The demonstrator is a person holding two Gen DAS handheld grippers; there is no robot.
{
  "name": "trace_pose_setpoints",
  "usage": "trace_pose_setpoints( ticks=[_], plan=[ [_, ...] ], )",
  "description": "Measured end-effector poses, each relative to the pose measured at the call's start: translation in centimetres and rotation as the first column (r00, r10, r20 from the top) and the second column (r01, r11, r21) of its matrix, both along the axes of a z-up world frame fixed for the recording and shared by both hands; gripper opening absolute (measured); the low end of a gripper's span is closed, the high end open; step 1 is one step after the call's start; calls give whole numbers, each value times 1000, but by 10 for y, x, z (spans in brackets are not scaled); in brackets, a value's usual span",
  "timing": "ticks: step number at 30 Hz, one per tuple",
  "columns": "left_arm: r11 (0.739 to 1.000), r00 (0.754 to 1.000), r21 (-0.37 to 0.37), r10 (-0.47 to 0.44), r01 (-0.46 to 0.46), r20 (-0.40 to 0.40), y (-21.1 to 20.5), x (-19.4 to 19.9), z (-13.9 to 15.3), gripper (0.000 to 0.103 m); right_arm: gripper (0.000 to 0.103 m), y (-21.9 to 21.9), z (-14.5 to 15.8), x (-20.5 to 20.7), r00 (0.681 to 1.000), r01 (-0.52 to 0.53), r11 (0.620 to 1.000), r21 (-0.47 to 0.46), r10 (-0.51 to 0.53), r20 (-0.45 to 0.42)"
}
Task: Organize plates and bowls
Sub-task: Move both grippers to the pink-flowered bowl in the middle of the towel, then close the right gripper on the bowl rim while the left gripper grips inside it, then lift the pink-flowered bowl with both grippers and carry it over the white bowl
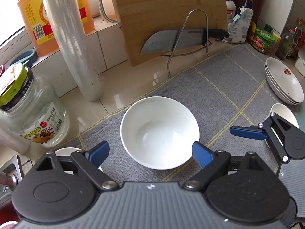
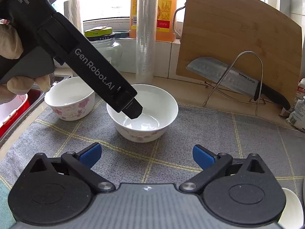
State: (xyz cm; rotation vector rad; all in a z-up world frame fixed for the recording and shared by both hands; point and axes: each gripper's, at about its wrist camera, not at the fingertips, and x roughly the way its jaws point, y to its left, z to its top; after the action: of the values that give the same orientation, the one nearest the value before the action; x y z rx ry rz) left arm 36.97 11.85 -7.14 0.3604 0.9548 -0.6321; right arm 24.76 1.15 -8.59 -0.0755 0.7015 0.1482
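A white bowl with pink flowers (image 1: 159, 131) stands on the grey checked mat (image 1: 219, 87); it also shows in the right wrist view (image 2: 152, 112). My left gripper (image 1: 150, 153) is open and hovers over the bowl's near rim. Its body (image 2: 85, 61) shows in the right wrist view above the bowl. A second flowered bowl (image 2: 70, 98) stands to the left; its rim (image 1: 66, 150) shows under my left finger. My right gripper (image 2: 146, 155) is open and empty above the mat; it also shows in the left wrist view (image 1: 247, 131). A stack of white plates (image 1: 284, 82) lies at the right.
A cutting board (image 1: 167, 15) with a cleaver (image 1: 177, 40) in a wire rack stands at the back. A glass jar (image 1: 30, 112), a film roll (image 1: 70, 38) and an oil bottle (image 1: 32, 17) are at the left. Condiment jars (image 1: 265, 38) crowd the right. A sink (image 2: 19, 106) lies at the left.
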Motion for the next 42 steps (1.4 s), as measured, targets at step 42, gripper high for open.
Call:
trace_pose_setpoints(
  ticks=[42],
  plan=[
    [992,987,22,-123,126,-104,-27,57,-24,87,92,9,-21,43,1000,-12,999,45,12,18]
  ],
)
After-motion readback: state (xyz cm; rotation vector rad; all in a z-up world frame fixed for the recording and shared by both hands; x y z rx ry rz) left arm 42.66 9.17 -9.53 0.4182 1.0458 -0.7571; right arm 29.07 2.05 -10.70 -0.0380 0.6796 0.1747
